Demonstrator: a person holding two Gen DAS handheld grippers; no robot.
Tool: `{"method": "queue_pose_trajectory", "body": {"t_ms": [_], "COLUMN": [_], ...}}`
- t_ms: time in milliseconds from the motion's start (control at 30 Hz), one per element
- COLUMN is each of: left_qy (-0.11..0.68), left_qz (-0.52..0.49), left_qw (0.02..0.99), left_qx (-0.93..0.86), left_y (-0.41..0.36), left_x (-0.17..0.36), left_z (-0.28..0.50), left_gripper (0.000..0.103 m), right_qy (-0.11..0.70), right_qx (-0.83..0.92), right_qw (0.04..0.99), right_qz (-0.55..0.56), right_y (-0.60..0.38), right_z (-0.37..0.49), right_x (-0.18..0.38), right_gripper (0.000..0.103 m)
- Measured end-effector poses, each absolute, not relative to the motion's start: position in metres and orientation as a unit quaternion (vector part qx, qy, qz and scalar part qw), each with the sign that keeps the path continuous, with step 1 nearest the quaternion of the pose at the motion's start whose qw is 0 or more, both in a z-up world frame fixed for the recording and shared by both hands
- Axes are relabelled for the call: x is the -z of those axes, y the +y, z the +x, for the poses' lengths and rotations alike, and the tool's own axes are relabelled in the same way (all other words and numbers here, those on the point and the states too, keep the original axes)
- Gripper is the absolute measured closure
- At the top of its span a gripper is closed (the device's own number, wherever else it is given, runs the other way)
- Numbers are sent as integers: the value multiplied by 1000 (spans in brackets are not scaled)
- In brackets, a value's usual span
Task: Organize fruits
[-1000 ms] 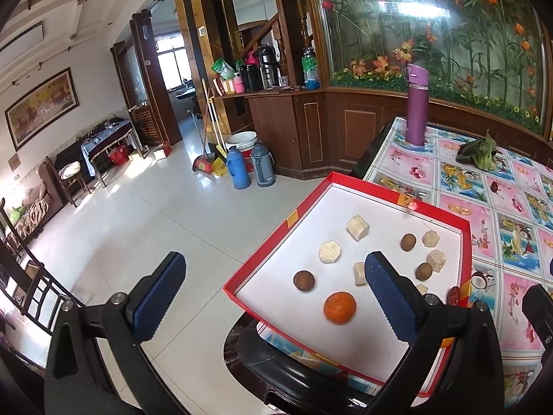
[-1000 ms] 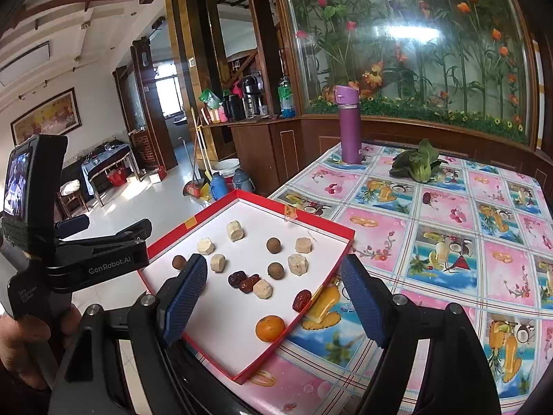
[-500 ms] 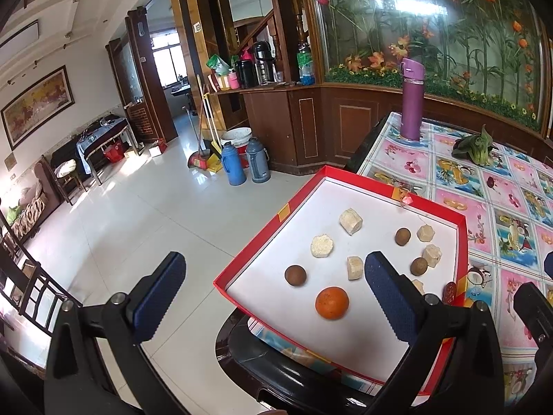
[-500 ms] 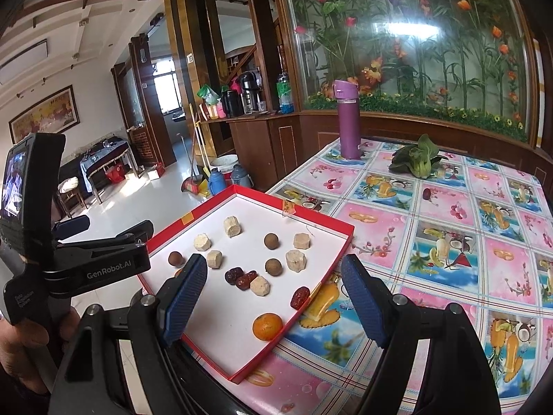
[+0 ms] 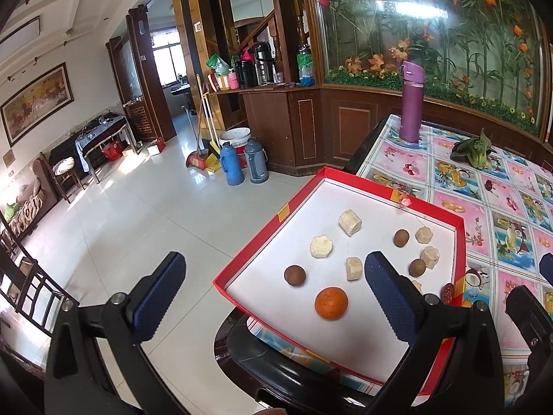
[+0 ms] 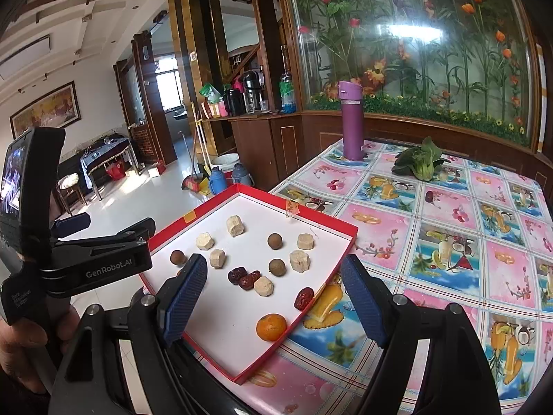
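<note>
A shallow red box lid (image 5: pixel 459 242) (image 6: pixel 345 249) with a white floor sits on the table corner, overhanging its edge. Inside lie an orange (image 5: pixel 331 303) (image 6: pixel 271 326), three brown longans (image 5: pixel 294 275) (image 6: pixel 275 241), several pale cut chunks (image 5: pixel 349 222) (image 6: pixel 299 260) and three dark red dates (image 6: pixel 303 298). My left gripper (image 5: pixel 273 297) hovers open above the lid's near-left corner, holding nothing. My right gripper (image 6: pixel 273 304) hovers open over the lid's near side, the orange showing between its fingers below. The left gripper's body (image 6: pixel 96 263) shows at the left of the right wrist view.
A purple flask (image 5: pixel 410 102) (image 6: pixel 352 120) and a green leafy vegetable (image 5: pixel 475 150) (image 6: pixel 420 162) stand on the far part of the patterned tablecloth (image 6: pixel 449 242). One dark date (image 6: pixel 429 196) lies loose on the cloth. Left of the table, tiled floor (image 5: pixel 138 224), two thermoses (image 5: pixel 243 166) and a broom.
Both grippers have drifted slightly back and up from the lid, so it sits a little lower in both views. Nothing in the lid has moved.
</note>
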State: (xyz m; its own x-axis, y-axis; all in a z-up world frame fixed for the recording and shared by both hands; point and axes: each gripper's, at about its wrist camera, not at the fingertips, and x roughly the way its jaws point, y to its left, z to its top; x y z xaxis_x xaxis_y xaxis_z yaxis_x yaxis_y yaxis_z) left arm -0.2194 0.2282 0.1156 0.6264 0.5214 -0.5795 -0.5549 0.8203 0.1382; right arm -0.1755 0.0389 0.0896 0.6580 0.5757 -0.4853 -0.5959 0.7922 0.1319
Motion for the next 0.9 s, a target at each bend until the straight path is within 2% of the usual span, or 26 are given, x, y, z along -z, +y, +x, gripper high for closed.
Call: {"method": "queue_pose_trajectory", "body": {"t_ms": [467,900], "left_qy": [290,249], "left_qz": [-41,-83], "left_qw": [904,907], "left_qx": [-312,-330], "left_y": [227,236], "left_x": [-124,-128], "left_z": [-229,-243], "left_gripper": [0,0], "right_qy": [234,240], "right_qx": [-310,-324], "right_qw": [921,915], "right_qz": [-19,-28], "right_y": [44,53], "right_z": [-172,-175], "right_x": [-112,-110], "right_gripper": [23,23]}}
